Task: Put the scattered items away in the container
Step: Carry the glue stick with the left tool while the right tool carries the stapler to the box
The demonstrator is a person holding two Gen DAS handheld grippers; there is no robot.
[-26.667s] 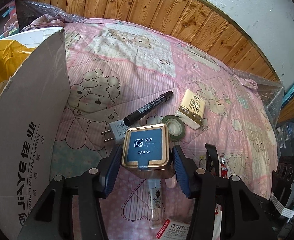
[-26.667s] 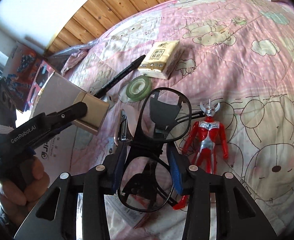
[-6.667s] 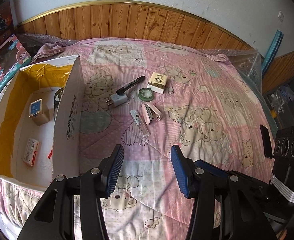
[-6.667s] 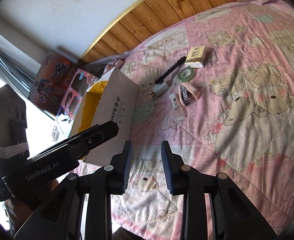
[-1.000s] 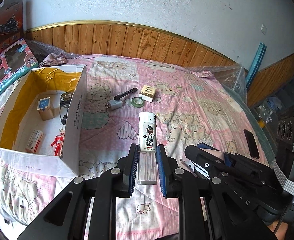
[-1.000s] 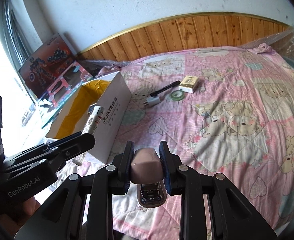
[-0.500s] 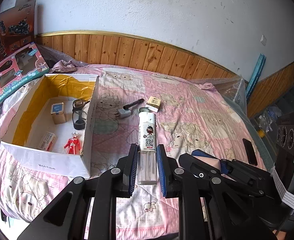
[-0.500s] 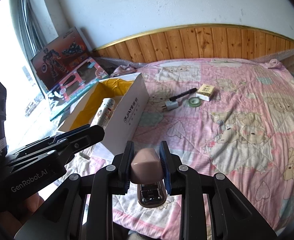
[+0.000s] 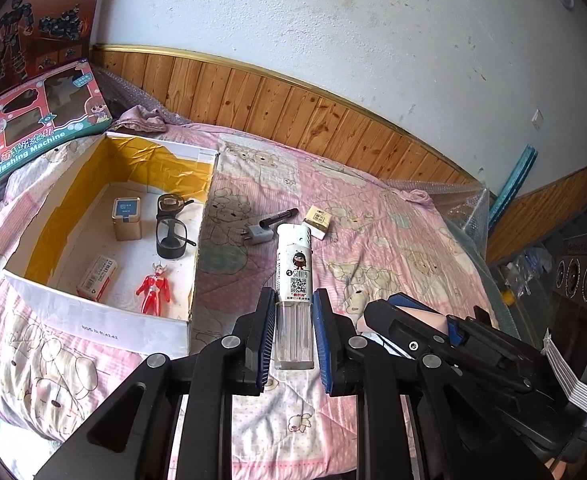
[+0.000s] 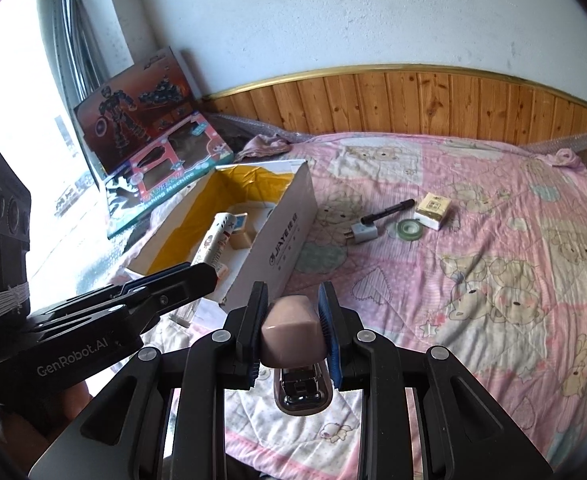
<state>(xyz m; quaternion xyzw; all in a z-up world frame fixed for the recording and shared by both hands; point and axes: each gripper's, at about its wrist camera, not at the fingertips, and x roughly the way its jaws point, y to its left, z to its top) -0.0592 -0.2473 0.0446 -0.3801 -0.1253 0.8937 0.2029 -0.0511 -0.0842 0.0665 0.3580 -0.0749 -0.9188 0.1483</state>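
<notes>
- Clamping a white-capped clear tube (image 9: 294, 292) between the blue pads of the left gripper (image 9: 293, 334), with the tube's printed upper part sticking out well past the fingertips.
- Pinching a pink stapler (image 10: 293, 330) between the fingers of the right gripper (image 10: 292, 332), its metal mouth pointing back toward the camera, below the fingertips.
- Hovering over the near edge of the pink bear-print bed (image 9: 393, 248), both grippers side by side, the right one just right of the left fingers in the left wrist view.
- Lying ahead and left of the left fingers: an open cardboard box (image 9: 93, 328) with yellow lining, resting on the bed.
- Sitting inside that box: a blue-lidded tin (image 9: 126, 220), black glasses (image 9: 170, 228), a red figure (image 9: 153, 285) and a small red-and-white carton (image 9: 97, 278).
- Waiting on the bed beyond the fingertips, well apart from the box: a white plug adapter (image 10: 363, 233), a black marker (image 10: 387, 210), a green tape roll (image 10: 409, 229) and a tissue pack (image 10: 433, 206), clustered near one another.
- Leaning against the wall past the box, possibly resting on bubble wrap though hard to tell: two toy boxes (image 10: 161, 160).
</notes>
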